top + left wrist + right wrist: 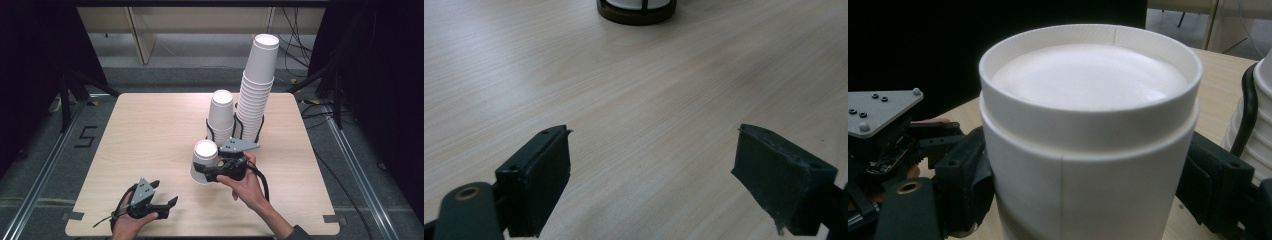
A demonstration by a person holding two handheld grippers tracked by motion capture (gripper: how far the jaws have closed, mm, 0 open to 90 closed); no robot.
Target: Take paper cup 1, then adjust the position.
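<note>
While the right gripper is clamped on an upside-down white paper cup, the cup is held near the middle of the table, slightly toward its near edge, with its base facing up. Whether its rim rests on the wood cannot be told. In the right gripper view the two black jaws are pressed against opposite sides of the cup wall. Just behind the held cup, a short stack of cups and a tall leaning stack are seated in a black wire holder toward the far right of the table. The left gripper is held near the near left corner; its jaws are seen spread apart over bare wood in the left gripper view, nothing between them.
</note>
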